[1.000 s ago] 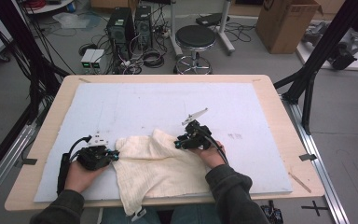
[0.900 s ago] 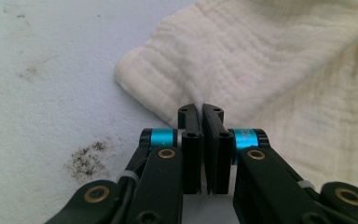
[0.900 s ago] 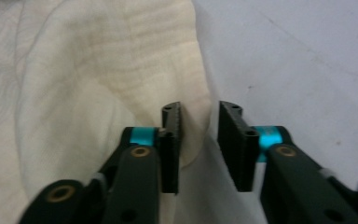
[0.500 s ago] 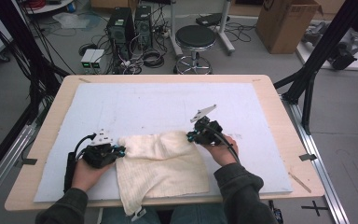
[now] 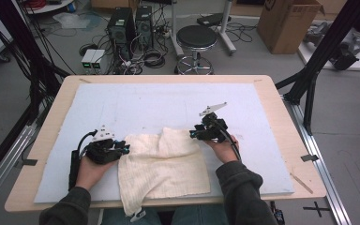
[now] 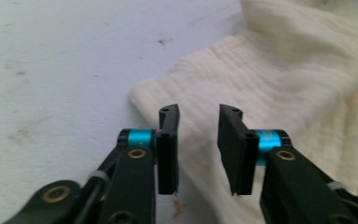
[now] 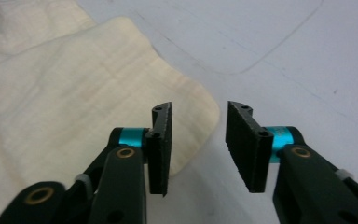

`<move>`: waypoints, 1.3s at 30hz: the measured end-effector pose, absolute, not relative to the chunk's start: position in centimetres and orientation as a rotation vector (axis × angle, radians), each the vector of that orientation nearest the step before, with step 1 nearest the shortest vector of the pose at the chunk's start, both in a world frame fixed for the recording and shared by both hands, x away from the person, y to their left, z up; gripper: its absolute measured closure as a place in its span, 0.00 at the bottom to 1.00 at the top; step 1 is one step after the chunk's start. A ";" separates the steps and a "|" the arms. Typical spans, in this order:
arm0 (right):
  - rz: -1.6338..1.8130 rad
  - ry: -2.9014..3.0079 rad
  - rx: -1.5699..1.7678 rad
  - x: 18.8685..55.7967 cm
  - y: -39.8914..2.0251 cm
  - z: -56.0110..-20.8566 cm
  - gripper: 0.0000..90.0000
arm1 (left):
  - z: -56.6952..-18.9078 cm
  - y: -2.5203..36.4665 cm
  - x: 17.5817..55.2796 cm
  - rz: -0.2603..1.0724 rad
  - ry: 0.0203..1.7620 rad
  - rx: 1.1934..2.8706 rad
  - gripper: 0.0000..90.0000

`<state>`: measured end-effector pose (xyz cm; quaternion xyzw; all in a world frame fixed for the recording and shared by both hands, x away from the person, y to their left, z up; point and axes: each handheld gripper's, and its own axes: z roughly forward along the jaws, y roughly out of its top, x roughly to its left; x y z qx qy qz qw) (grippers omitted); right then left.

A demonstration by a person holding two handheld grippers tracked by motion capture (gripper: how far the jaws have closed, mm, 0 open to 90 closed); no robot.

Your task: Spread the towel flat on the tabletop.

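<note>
Wooden table [image 5: 281, 101] with pale blue mat [image 5: 159, 105]; stool [image 5: 196, 37], computer towers [image 5: 130, 23] and cardboard box [image 5: 288, 23] behind. Cream towel [image 5: 164, 164] lies folded at mat's near edge. Left gripper [image 5: 124, 149] and right gripper [image 5: 193, 134], jaws just opened and released, flank its far corners.

The left gripper [image 6: 196, 140] hangs just above the near corner of a cream cloth [image 6: 279, 79], its two black jaws having just been opening, with a clear gap between them and nothing pinched. The cloth's rounded corner lies flat on the pale blue mat [image 6: 60, 60], which is speckled with small dark marks.
</note>
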<state>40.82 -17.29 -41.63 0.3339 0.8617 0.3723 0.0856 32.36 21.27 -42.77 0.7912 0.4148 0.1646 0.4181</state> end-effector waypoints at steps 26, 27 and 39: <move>1.081 2.667 0.877 42.0 -15.8 -43.5 0.95 | -44.1 21.0 35.3 0.376 1.128 2.006 0.96; 1.075 2.668 0.868 42.0 -15.9 -43.4 0.95 | -44.0 21.0 35.3 0.383 1.129 2.006 0.96; 1.130 2.608 0.893 41.9 -17.7 -42.4 0.95 | -43.7 21.4 35.5 0.411 1.151 1.956 0.97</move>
